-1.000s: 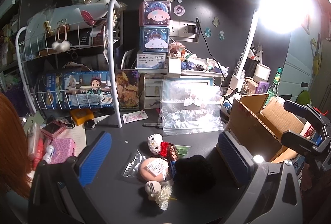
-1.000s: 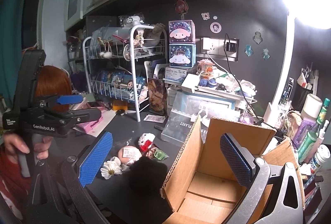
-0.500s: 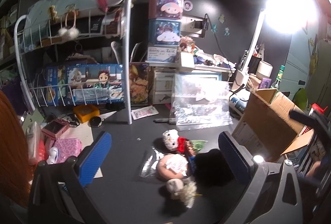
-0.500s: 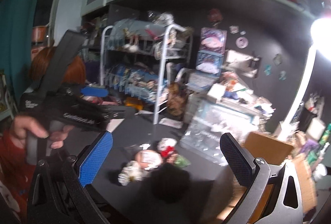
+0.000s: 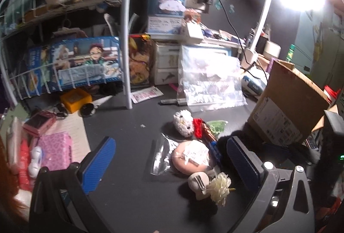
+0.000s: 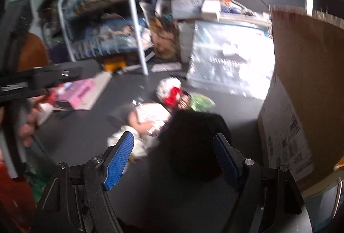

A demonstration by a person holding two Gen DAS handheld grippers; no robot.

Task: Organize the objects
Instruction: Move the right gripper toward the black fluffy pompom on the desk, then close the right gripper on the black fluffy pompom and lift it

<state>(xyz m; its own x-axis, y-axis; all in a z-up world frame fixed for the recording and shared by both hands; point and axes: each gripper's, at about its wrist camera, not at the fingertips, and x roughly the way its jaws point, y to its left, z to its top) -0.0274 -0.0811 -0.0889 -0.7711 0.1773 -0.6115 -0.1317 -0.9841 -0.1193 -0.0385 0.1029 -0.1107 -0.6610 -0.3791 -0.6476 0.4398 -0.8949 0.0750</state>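
The right gripper has its jaws closing, the two blue pads on either side of a black fuzzy object on the dark desk; the pads are not pressing on it, and gaps show on both sides. The left gripper stands wide open and holds nothing, its pads spread over a small cluster of things on the desk.

Only the left wrist view shows that cluster sharply — a round pink item with a paper tag lying on a clear plastic bag, a white crocheted plush with a red piece beside it, a cream flower next to a small round piece, and a green packet. In the right wrist view the same things are blurred.

The right wrist view alone shows the person's hand on the left gripper's handle, at the left edge. The cardboard box stands just right of the black object, close to it; whether they touch cannot be told. Behind lie a large clear bag and a white wire rack.
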